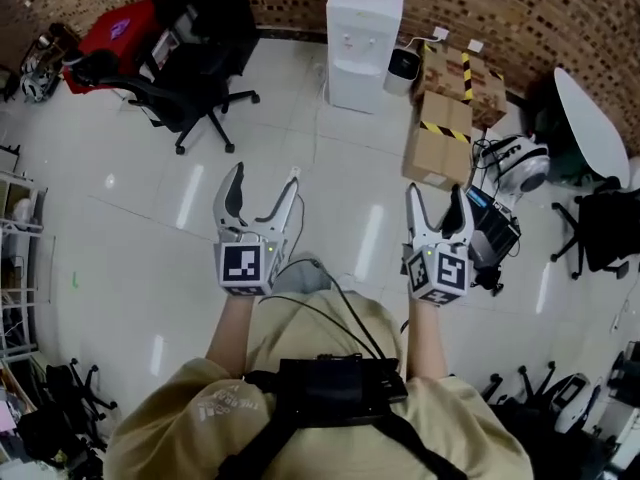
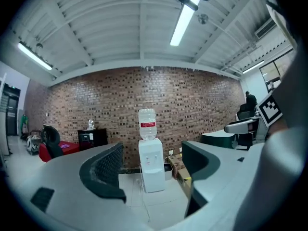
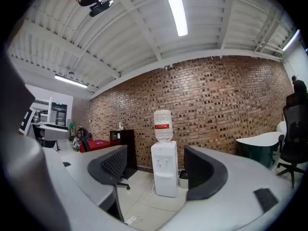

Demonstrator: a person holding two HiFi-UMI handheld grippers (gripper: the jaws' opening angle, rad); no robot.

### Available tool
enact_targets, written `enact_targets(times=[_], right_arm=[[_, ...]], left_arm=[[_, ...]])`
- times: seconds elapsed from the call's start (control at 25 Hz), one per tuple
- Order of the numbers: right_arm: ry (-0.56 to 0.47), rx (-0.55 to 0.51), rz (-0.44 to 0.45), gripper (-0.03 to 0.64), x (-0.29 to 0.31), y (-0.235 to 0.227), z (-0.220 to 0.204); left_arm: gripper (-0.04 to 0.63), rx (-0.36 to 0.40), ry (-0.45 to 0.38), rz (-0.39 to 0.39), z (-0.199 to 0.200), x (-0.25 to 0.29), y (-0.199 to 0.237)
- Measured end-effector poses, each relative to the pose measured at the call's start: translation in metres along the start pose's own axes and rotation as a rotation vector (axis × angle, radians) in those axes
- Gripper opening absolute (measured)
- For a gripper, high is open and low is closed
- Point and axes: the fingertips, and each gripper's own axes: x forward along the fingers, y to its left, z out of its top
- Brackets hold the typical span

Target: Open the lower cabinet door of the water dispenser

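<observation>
A white water dispenser (image 1: 362, 43) with a clear bottle on top stands against the brick wall, far ahead of me across the tiled floor. Its lower cabinet door (image 3: 166, 183) is closed. The dispenser (image 2: 151, 170) shows between the jaws in both gripper views. My left gripper (image 1: 263, 196) is held out at waist height, jaws apart and empty. My right gripper (image 1: 437, 204) is beside it, also open with nothing between its jaws. Both are well short of the dispenser.
Cardboard boxes (image 1: 445, 118) lie right of the dispenser, with a small bin (image 1: 402, 66) between. A black office chair (image 1: 185, 93) and a red item (image 1: 120, 26) stand at the left. A round white table (image 1: 590, 108) and more chairs are at the right.
</observation>
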Motion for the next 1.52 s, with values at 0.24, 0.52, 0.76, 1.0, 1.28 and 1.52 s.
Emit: enact_targets(times=[0.24,0.52,0.76,1.0,1.28,1.52], right_arm=[[0.031,0.012,0.039,0.382,0.06,0.015,-0.014],[0.123,0.035,-0.065,0.382,0.156,-0.021,-0.043],[0.109,0.004,-0.011,0.382,0.287,-0.017,-0.022],[0.111,0.025,0.022,0.382,0.369,-0.014,-0.053],[0.277,-0.004,0.004,0.379,0.43,-0.065,-0.158],[0.418,-0.06,0.072,0.377,0.486,-0.098,-0.26]], left_arm=[[0.38,-0.035,0.062,0.032,-0.024,0.046,0.037],[0.38,-0.071,0.051,-0.105,-0.036,0.191,0.052],[0.379,-0.059,0.006,-0.139,-0.026,0.288,0.096],[0.379,-0.051,0.061,-0.229,-0.056,0.361,0.117],[0.356,-0.021,0.106,-0.27,-0.096,0.423,0.1],[0.356,-0.054,0.188,-0.281,-0.151,0.466,0.073]])
